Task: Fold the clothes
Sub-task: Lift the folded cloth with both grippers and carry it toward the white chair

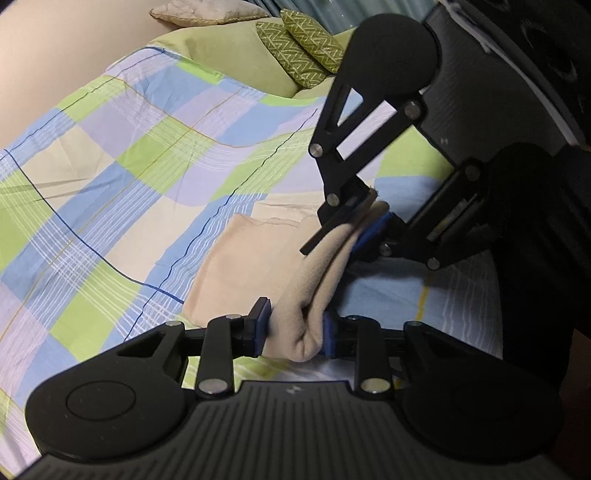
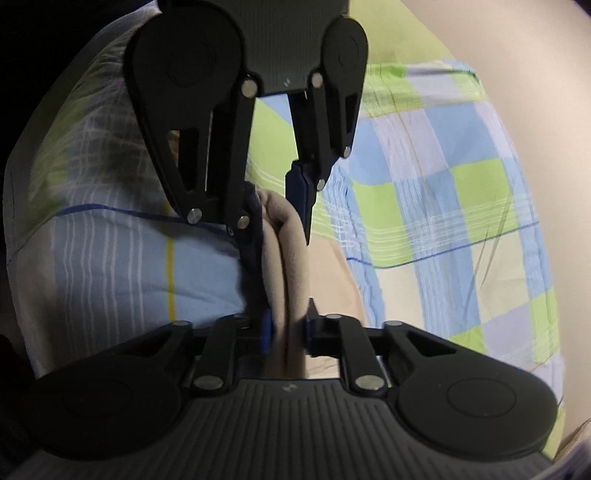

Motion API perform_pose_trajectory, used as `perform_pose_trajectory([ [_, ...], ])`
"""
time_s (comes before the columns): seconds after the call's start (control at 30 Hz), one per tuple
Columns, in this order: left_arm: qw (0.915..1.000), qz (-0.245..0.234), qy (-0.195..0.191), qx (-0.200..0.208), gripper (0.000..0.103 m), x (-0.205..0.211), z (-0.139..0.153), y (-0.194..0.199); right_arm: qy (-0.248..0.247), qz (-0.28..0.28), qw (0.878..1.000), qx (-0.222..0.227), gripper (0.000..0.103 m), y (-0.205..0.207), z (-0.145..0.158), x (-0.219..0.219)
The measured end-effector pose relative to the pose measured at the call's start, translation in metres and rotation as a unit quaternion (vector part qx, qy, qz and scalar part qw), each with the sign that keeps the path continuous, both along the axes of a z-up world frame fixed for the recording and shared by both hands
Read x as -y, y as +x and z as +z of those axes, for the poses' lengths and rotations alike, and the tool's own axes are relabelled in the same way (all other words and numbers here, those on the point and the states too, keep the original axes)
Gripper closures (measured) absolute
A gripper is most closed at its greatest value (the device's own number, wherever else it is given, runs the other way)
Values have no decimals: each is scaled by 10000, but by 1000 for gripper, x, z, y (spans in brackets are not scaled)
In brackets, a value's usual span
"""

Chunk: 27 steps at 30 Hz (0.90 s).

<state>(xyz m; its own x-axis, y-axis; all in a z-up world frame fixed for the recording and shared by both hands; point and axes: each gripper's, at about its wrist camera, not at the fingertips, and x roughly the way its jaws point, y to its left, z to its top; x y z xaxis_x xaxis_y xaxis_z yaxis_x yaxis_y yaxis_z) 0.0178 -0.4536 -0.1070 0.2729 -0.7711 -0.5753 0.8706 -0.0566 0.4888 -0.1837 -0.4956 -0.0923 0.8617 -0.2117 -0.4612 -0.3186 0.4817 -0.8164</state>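
Cloth: a beige fleece garment lies partly flat on a bed, with one bunched edge lifted off the bedding between the two grippers.
Bedding: a checked sheet in pale blue, lime green, lilac and cream, crossed by thin dark blue lines, covers the bed.
Left gripper: the left gripper sits at the bottom of its own view; its blue pads stand on either side of a thick fold of the beige cloth, which fills the gap and touches both, so it is gripping the fold.
Right gripper: the right gripper has its jaws drawn narrow, pinching a gathered ridge of the same cloth between blue pads.
Relation: the two grippers face each other, close together, each holding one end of the same bunched strip; the strip runs straight from one to the other.
Flat part: the rest of the garment rests on the sheet just beyond the left gripper.
Background: two green zigzag-patterned cushions and a pale cushion lie at the far end of the bed.
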Motion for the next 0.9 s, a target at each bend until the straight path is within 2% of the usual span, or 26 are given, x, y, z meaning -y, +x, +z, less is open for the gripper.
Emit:
perform_pose_trajectory([
  [0.1, 9997, -47, -128, 186, 56, -7, -1, -4, 262, -145, 9996, -13, 94, -3, 13, -1],
  [0.17, 9994, -75, -163, 290, 56, -12, -1, -6, 521, -268, 9983, 3, 94, -2, 24, -1],
  [0.23, 9993, -75, -224, 293, 56, -16, 3, -7, 1121, -500, 9924, 3, 94, -4, 44, 2],
  [0.37, 9989, -94, -407, 233, 56, -17, 23, -7, 1906, -806, 9784, 4, 94, -3, 85, 7],
  [0.5, 9981, -133, -503, 323, 56, -25, 40, -17, 2051, -908, 9745, 81, 94, -22, 103, -1],
  [0.67, 9981, -273, -439, 323, 56, -34, 52, -30, 2211, -994, 9698, 246, 94, -46, 118, -13],
  [0.73, 9982, -369, -362, 290, 59, -37, 55, -36, 2347, -1013, 9663, 313, 94, -56, 122, -17],
  [0.77, 9981, -412, -326, 311, 63, -37, 57, -41, 2386, -1006, 9653, 337, 94, -57, 124, -17],
  [0.9, 9977, -484, -271, 385, 65, -40, 64, -55, 2484, -980, 9628, 420, 94, -70, 130, -15],
])
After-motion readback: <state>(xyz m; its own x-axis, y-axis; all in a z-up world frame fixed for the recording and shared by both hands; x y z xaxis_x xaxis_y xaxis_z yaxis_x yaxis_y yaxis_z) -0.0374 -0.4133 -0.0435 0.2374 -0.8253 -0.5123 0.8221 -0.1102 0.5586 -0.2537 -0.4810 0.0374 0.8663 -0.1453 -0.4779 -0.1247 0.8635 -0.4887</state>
